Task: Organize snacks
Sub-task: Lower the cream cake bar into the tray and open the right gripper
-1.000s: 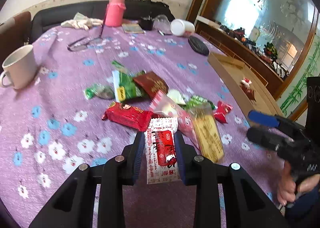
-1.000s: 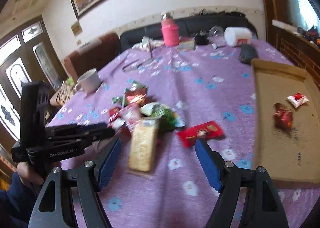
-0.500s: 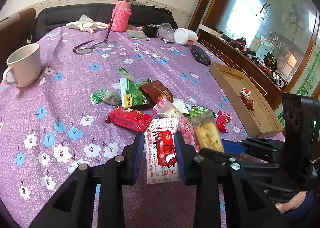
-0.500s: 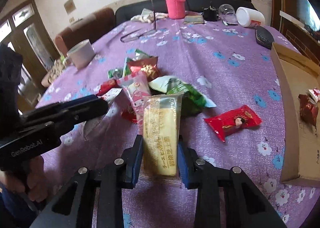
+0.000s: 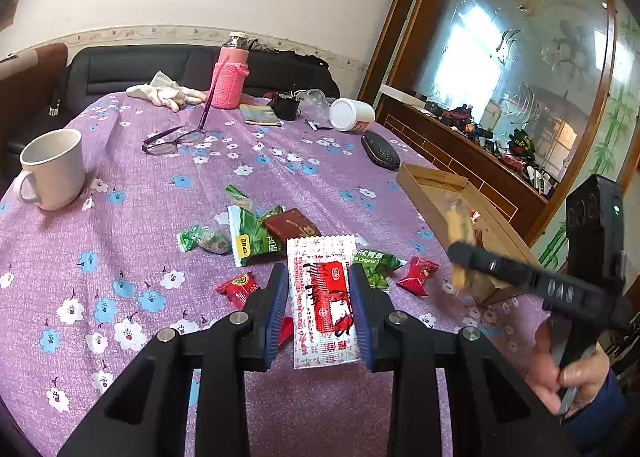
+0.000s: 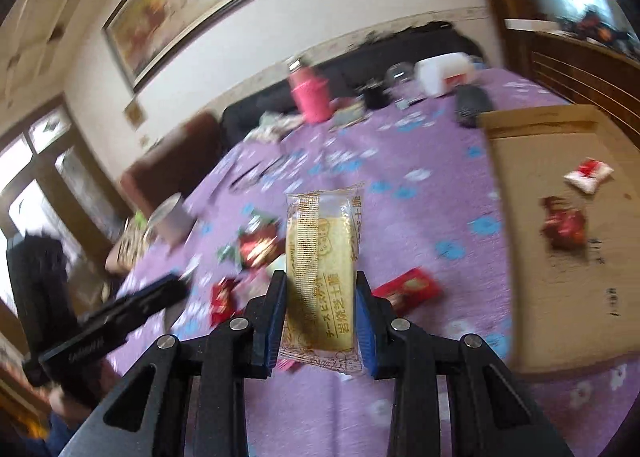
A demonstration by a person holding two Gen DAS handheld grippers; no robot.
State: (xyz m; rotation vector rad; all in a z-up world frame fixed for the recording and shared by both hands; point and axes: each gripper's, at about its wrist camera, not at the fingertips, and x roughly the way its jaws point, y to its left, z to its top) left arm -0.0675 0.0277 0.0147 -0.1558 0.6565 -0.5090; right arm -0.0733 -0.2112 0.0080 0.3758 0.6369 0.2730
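Left gripper (image 5: 318,299): pinches the white-red snack packet (image 5: 323,299), lifted above the purple tablecloth (image 5: 120,257).
Right gripper (image 6: 320,311): just closed, clamps the yellow biscuit pack (image 6: 322,277), near the cardboard tray (image 6: 532,161).

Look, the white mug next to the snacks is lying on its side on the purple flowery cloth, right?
Not quite. The white ceramic mug stands upright, its open mouth facing up, on the purple flowered tablecloth, off to one side of the snack packets. The left wrist view shows it.

The left hand-held gripper (image 5: 319,299) clamps a red-and-white snack packet (image 5: 323,299), apparently lifted.
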